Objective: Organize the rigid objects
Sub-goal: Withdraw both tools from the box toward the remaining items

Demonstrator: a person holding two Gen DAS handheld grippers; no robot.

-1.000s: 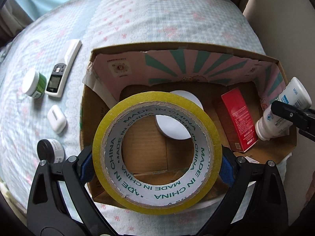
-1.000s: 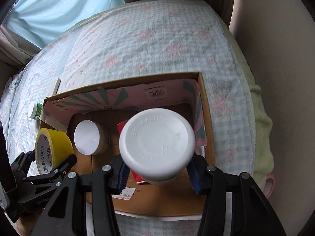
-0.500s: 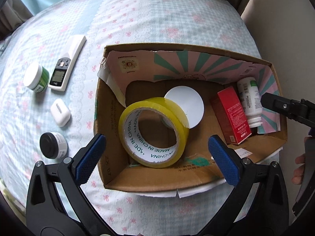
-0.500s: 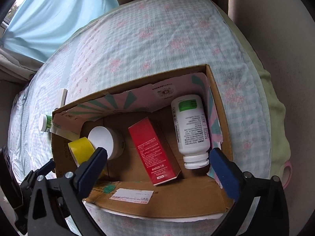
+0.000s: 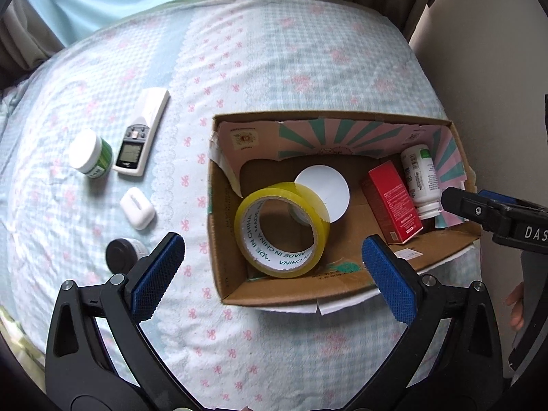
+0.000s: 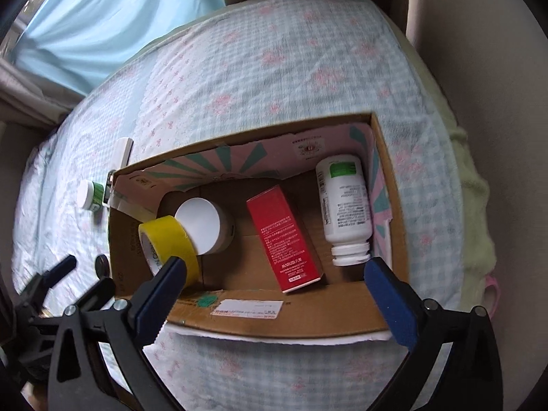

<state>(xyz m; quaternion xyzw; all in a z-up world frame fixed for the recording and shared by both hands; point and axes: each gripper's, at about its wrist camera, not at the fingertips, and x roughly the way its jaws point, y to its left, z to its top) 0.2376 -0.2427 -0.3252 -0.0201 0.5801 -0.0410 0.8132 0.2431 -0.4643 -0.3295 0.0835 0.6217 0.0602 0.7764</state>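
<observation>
A cardboard box point(image 5: 291, 291) point(image 6: 274, 322) on the bed holds a yellow tape roll point(image 5: 282, 229) point(image 6: 171, 243), a round white-lidded tin point(image 5: 325, 191) point(image 6: 202, 226), a red carton point(image 5: 394, 202) point(image 6: 284, 236) and a white pill bottle point(image 5: 419, 174) point(image 6: 346, 202) lying on its side. My left gripper point(image 5: 270, 274) is open and empty above the box's near left corner. My right gripper point(image 6: 274, 294) is open and empty above the box's near wall; it also shows at the right edge of the left wrist view point(image 5: 496, 215).
On the bedspread left of the box lie a white remote point(image 5: 142, 140), a green jar with white lid point(image 5: 90, 156) point(image 6: 89, 195), a white earbud case point(image 5: 137, 203) and a black-lidded jar point(image 5: 121, 255). A wall stands right of the bed; curtains hang behind.
Both grippers opened and let go: the tape roll and the pill bottle now lie in the box. Both grippers have since pulled back and up from the box.
</observation>
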